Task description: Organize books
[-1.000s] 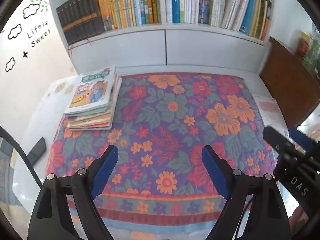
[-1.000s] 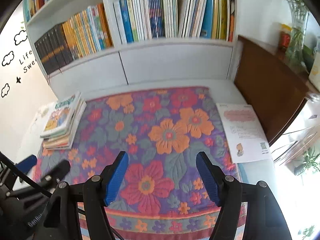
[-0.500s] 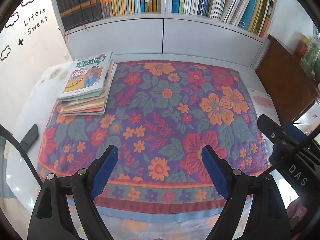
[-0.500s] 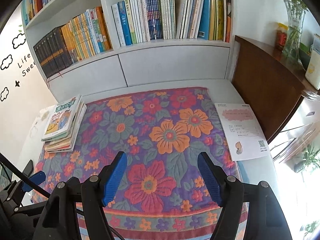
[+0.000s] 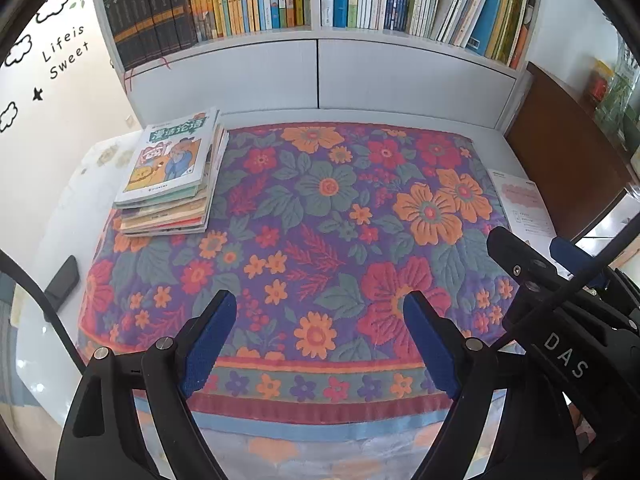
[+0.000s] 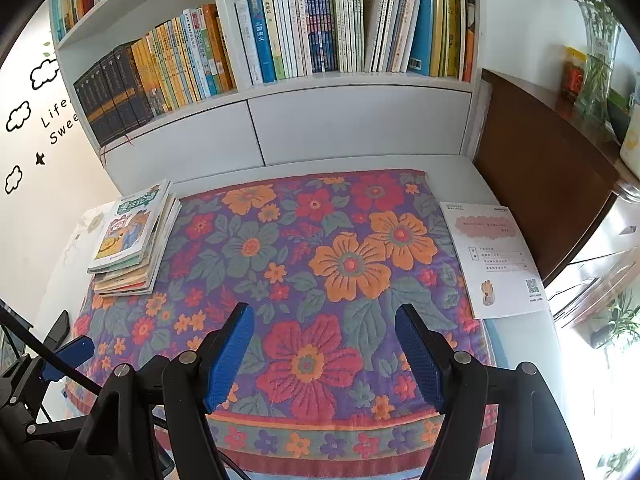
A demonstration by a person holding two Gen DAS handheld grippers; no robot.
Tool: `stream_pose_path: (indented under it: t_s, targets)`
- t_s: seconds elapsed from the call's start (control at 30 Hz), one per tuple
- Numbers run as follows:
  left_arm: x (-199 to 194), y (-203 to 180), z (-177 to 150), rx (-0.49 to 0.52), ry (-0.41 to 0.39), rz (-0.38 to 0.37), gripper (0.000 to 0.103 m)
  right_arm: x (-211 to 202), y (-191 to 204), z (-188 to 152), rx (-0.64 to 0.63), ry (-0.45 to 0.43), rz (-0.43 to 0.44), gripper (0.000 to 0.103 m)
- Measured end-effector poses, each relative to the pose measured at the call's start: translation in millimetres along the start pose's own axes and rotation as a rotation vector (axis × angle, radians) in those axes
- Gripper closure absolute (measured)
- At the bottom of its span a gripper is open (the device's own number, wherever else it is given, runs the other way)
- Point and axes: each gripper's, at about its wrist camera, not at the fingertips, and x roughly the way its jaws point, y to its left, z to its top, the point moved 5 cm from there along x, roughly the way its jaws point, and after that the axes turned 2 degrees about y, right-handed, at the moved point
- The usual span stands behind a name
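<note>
A stack of thin books (image 5: 172,176) (image 6: 132,240) lies flat at the far left corner of a flowered cloth (image 5: 328,240) (image 6: 320,272). Its top cover shows a green title band and a cartoon figure. Behind the cloth, a white bookshelf (image 5: 320,8) (image 6: 304,40) holds rows of upright books. My left gripper (image 5: 318,328) hovers open over the near edge of the cloth, nothing between its blue pads. My right gripper (image 6: 324,340) is open too, over the near middle of the cloth. Each gripper shows at the side of the other's view.
A printed white sheet (image 6: 494,258) (image 5: 522,204) lies on the table right of the cloth. A dark flat device (image 5: 62,278) rests at the left table edge. A brown wooden cabinet (image 6: 544,184) with a vase and jars stands at the right.
Both grippers have pulled back and risen from the table, so more of the cloth's near border and the bookshelf shows. The book stack has not moved. Both stay open.
</note>
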Motion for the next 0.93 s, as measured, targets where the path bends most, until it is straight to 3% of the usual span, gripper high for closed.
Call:
stream_pose_path:
  t_s: [0.63,0.8,0.87,0.93]
  targets:
    - [2,16,1,0.028,0.013,0.044,0.018,7,19,0,-0.006,0.022,0.022,0.032]
    - [7,34,4,0.05,-0.026,0.135,0.018,16,32,-4,0.005,0.046,0.016,0.032]
    - [7,42,6,0.061,-0.057,0.15,0.018,18,37,-6,0.012,0.05,0.014,0.032]
    - [12,50,7,0.061,-0.032,0.135,0.018,21,43,-8,0.021,0.054,0.012,0.032]
